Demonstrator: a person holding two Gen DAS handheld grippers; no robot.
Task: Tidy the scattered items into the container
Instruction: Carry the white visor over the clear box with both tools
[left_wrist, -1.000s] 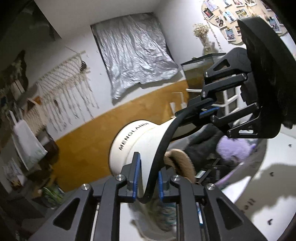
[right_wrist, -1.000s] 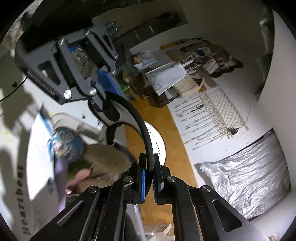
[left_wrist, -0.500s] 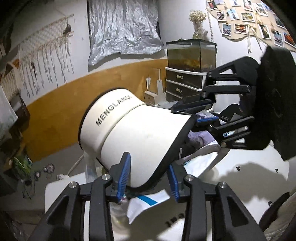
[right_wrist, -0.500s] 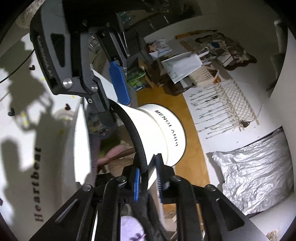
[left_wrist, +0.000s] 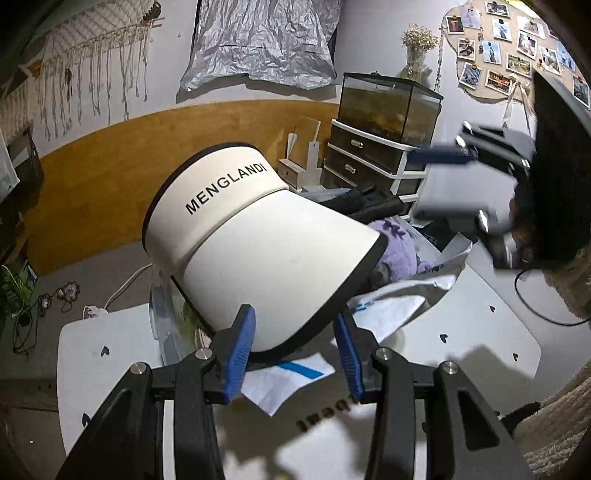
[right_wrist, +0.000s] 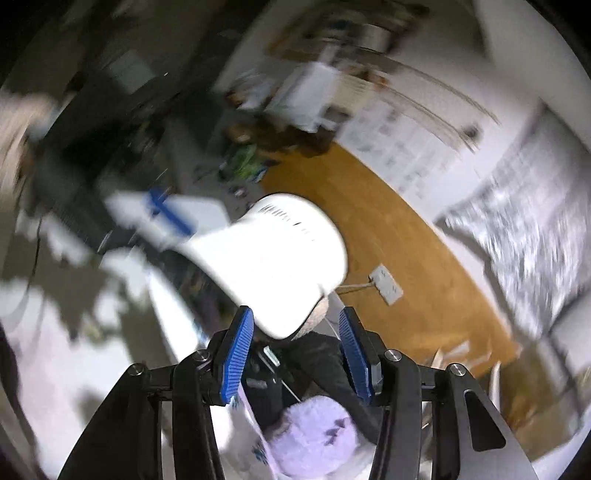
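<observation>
My left gripper (left_wrist: 295, 345) and right gripper (right_wrist: 297, 345) have just been opening, pads clear of the white visor (left_wrist: 266, 258), which rests atop the heaped container (left_wrist: 162, 317) on the bench (left_wrist: 480, 332).

One visor (left_wrist: 258, 254); one purple plush (left_wrist: 395, 254)
</observation>
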